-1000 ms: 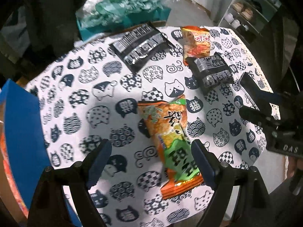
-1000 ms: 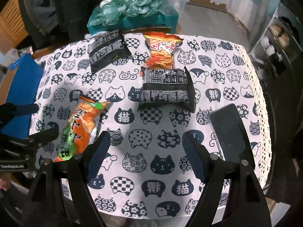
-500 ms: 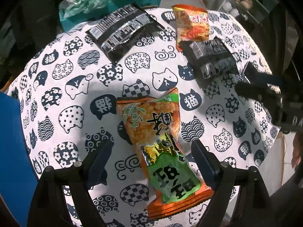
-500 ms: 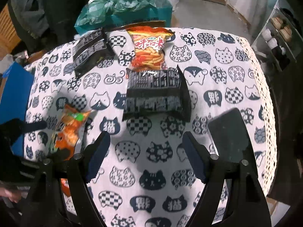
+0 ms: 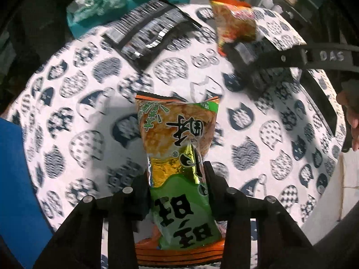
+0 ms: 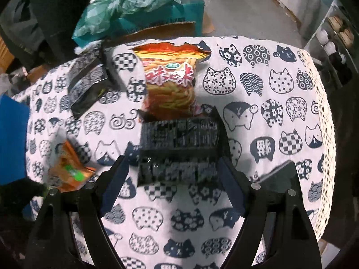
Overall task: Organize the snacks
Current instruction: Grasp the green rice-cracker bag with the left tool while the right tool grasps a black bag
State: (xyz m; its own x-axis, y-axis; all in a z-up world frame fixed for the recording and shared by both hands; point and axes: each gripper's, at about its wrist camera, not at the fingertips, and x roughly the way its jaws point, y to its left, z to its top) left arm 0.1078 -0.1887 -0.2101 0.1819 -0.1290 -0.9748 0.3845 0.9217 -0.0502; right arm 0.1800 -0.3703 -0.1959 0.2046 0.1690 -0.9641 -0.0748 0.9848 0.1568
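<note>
Left tongs (image 5: 177, 192) closing, right tongs (image 6: 172, 179) spread wide.

Bare cat-print cloth on the desk (image 6: 280, 116) at right of frame is free; the dark flat phone (image 6: 278, 170) blocks lower right.

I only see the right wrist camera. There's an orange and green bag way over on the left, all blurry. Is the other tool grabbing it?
Observer: Yes. The left tool is closing its jaws on the orange and green bag, and they pinch it at its middle.
Operator: What does the bag look like up close?
Observer: Its near half is green with big black characters. The far half is orange.
Operator: Anything else I can't see?
Observer: A hand shows at the right edge of the left wrist view.
</note>
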